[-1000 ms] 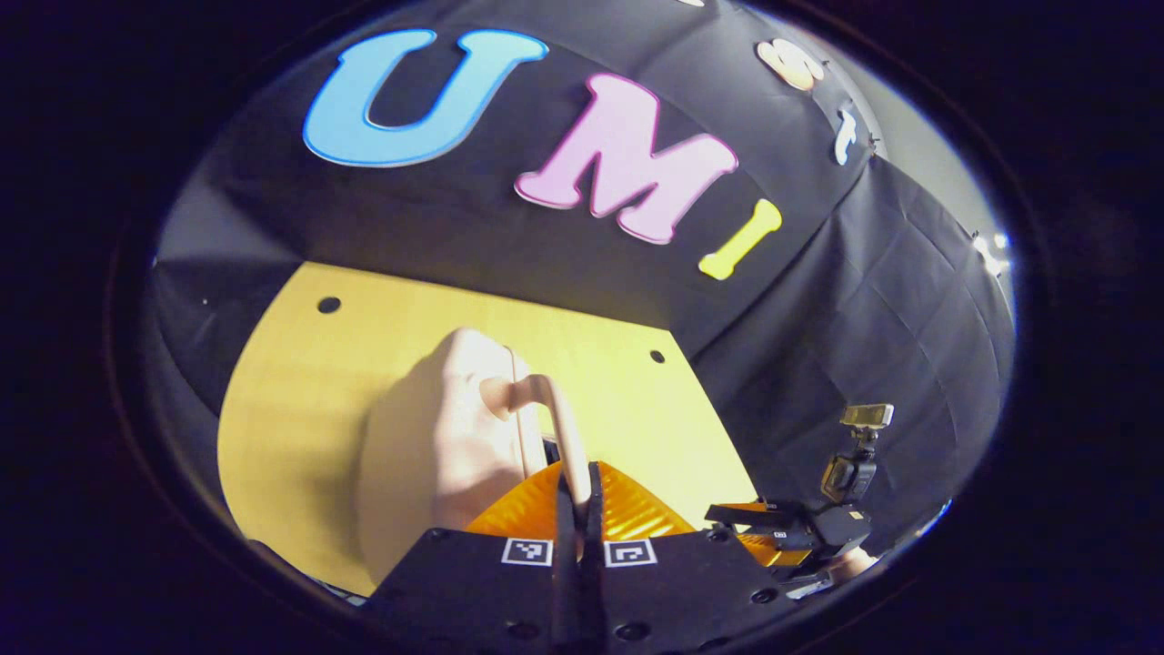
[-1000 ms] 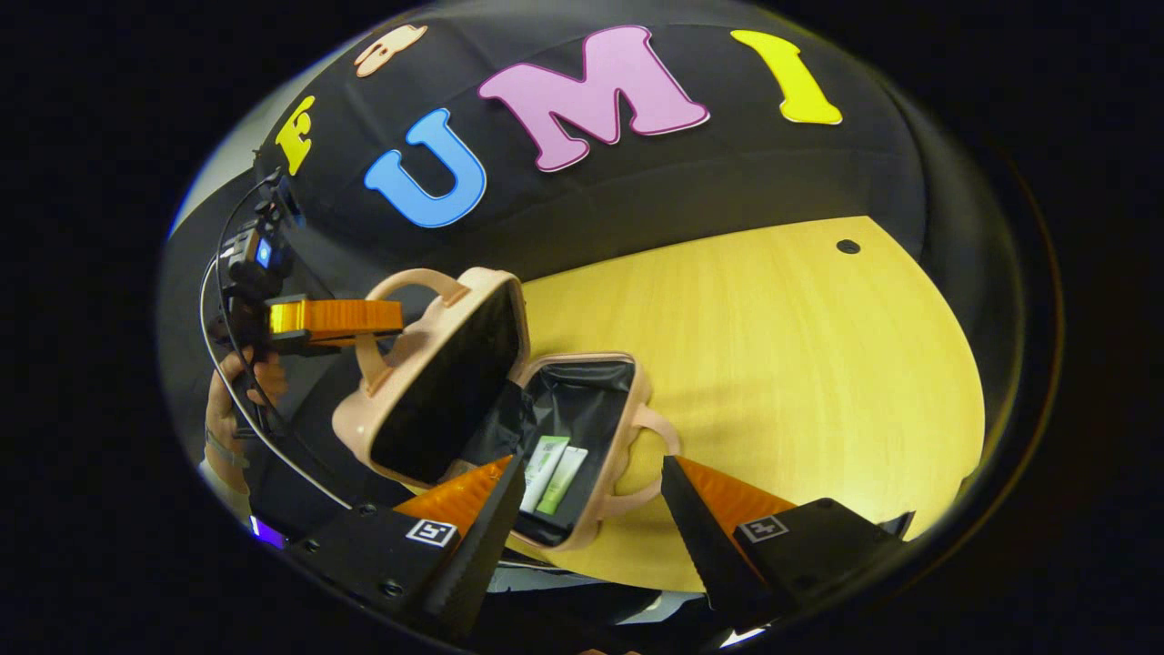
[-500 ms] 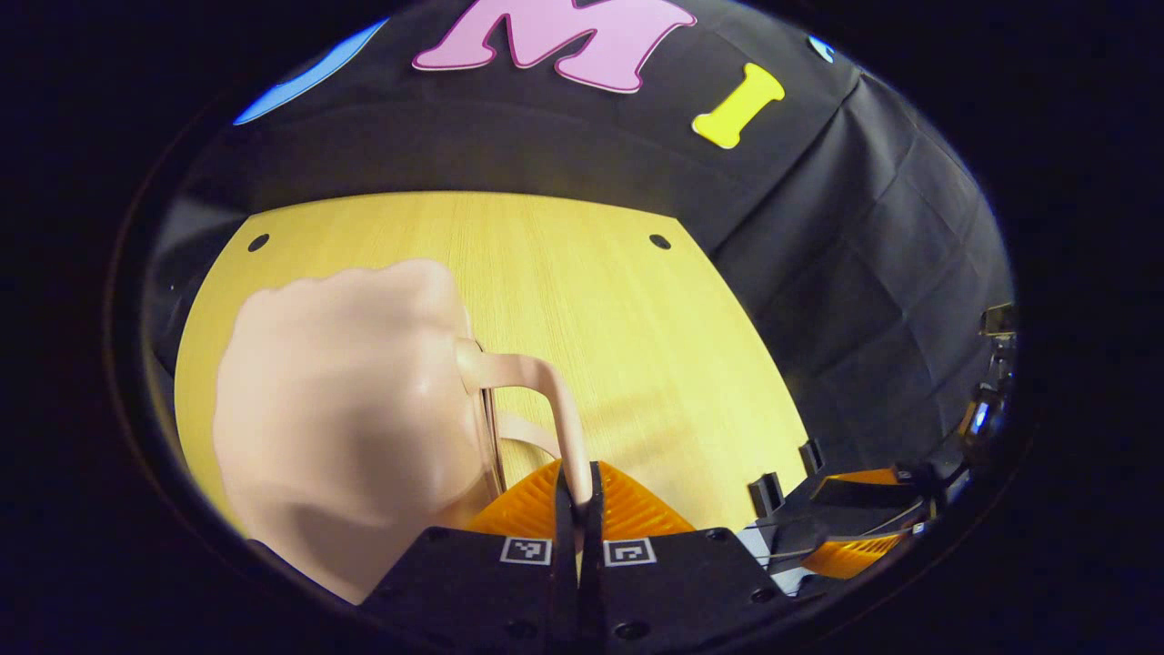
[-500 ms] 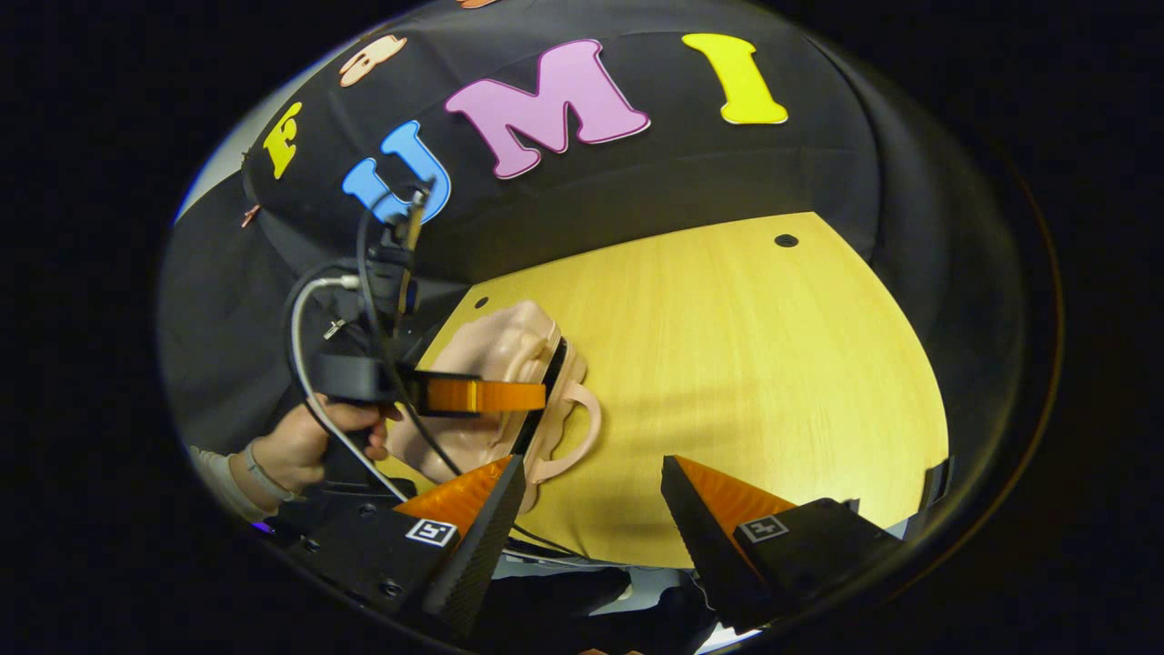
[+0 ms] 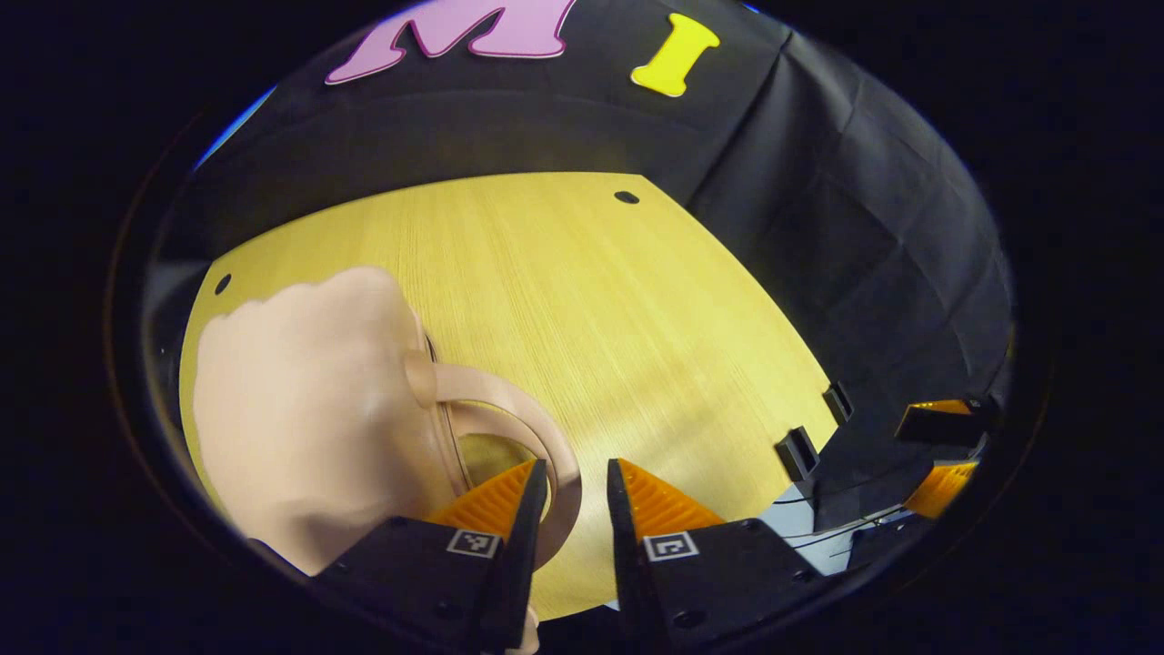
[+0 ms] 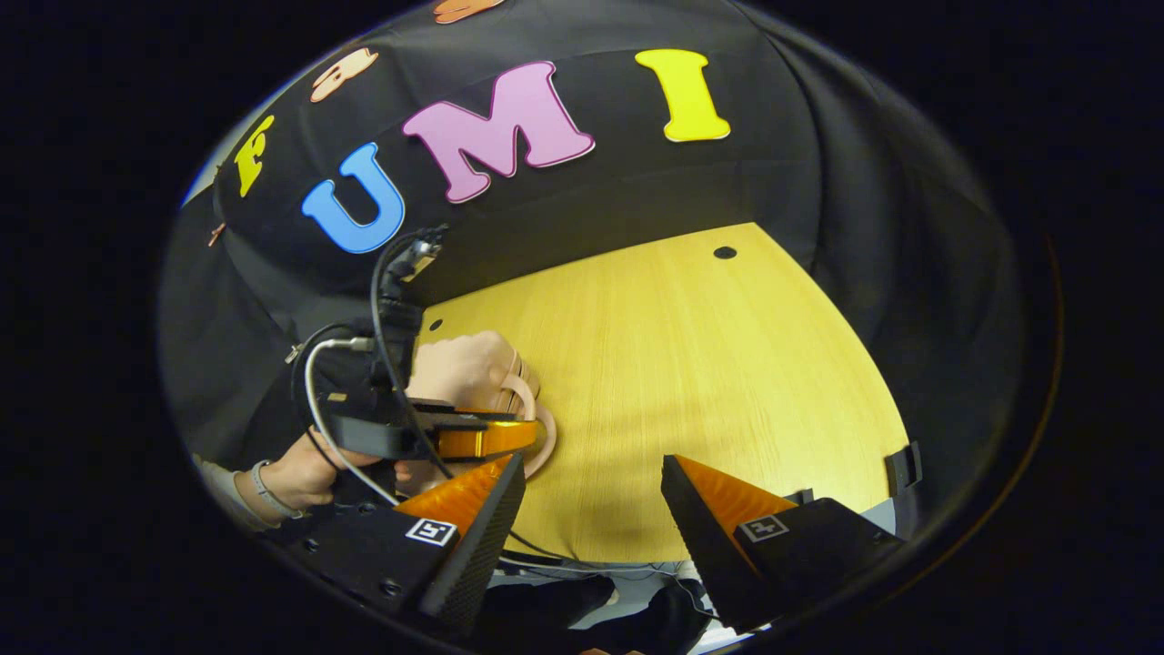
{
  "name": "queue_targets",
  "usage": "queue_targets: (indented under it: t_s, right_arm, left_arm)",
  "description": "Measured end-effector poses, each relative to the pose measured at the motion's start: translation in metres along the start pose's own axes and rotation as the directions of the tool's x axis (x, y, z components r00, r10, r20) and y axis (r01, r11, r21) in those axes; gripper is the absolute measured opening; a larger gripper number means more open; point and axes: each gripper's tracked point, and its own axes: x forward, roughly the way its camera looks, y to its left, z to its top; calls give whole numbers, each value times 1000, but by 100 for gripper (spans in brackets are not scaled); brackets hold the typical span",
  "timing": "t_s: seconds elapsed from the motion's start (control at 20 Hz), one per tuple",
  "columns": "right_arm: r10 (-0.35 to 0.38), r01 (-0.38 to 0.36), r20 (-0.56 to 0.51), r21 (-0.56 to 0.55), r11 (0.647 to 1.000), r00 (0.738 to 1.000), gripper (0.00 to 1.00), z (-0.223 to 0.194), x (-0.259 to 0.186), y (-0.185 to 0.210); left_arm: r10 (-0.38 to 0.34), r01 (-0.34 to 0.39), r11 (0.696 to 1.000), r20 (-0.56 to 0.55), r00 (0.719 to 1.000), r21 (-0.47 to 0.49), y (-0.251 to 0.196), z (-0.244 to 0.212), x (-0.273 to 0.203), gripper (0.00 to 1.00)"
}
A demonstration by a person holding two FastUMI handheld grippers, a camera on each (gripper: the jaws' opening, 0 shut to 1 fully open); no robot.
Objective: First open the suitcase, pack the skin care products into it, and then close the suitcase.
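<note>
Left gripper view: the left gripper (image 5: 568,509) is seen narrowly parted, with the suitcase handle (image 5: 509,428) just at its left finger. The closed suitcase (image 5: 309,409) is lying to the left; the right gripper (image 6: 591,509) is held wide, well apart.

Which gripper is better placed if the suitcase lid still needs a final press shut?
Left. The left gripper is open right at the suitcase, its fingers either side of the handle. The right gripper is open over bare table, apart from the suitcase.
</note>
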Motion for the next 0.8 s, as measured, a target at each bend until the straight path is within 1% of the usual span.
queue_targets:
  t_s: [0.05, 0.1, 0.15, 0.2, 0.25, 0.3, 0.4, 0.5, 0.55, 0.65, 0.7, 0.75, 0.8]
  right_arm:
    - [-17, 17, 30, -5, 1000, 999, 96, 8, -3, 0]
    - [-31, 31, 60, -12, 999, 998, 96, 17, -6, 1]
    - [-45, 48, 91, -22, 999, 995, 97, 26, -10, 2]
    - [-58, 62, 121, -32, 998, 991, 97, 34, -15, 3]
    - [-72, 79, 156, -40, 996, 985, 97, 43, -18, 6]
    - [-82, 93, 193, -48, 995, 978, 97, 53, -21, 8]
    - [-99, 123, 275, -71, 990, 956, 97, 76, -29, 16]
    - [-105, 152, 363, -103, 983, 926, 97, 106, -41, 28]
    - [-105, 168, 409, -119, 979, 906, 97, 122, -47, 34]
    - [-105, 197, 493, -138, 971, 863, 97, 151, -60, 45]
    - [-99, 202, 526, -142, 969, 845, 97, 162, -66, 51]
    - [-91, 202, 550, -145, 969, 830, 97, 171, -70, 57]
    - [-88, 204, 568, -144, 968, 819, 97, 178, -73, 60]
  left_arm:
    - [3, -3, 1000, 45, 999, 17, 2, 10, -12, 72]
    - [3, -6, 1000, 107, 994, 29, 1, 24, -27, 72]
    - [-5, -1, 999, 189, 982, 34, -3, 43, -41, 81]
    - [-19, 9, 999, 271, 962, 38, -9, 65, -60, 86]
    - [-33, 19, 999, 336, 941, 45, -15, 77, -77, 93]
    - [-55, 34, 997, 383, 922, 63, -25, 89, -94, 95]
    - [-71, 20, 993, 460, 885, 114, -33, 112, -121, 96]
    - [-87, 7, 988, 521, 849, 154, -37, 126, -152, 97]
    - [-100, 11, 986, 539, 836, 167, -39, 131, -159, 96]
    - [-99, 11, 988, 573, 814, 155, -36, 136, -176, 96]
    - [-92, 8, 990, 604, 792, 140, -31, 140, -183, 96]
    - [-77, -5, 992, 618, 782, 129, -25, 142, -188, 96]
    - [-52, -25, 993, 622, 781, 114, -19, 141, -191, 96]
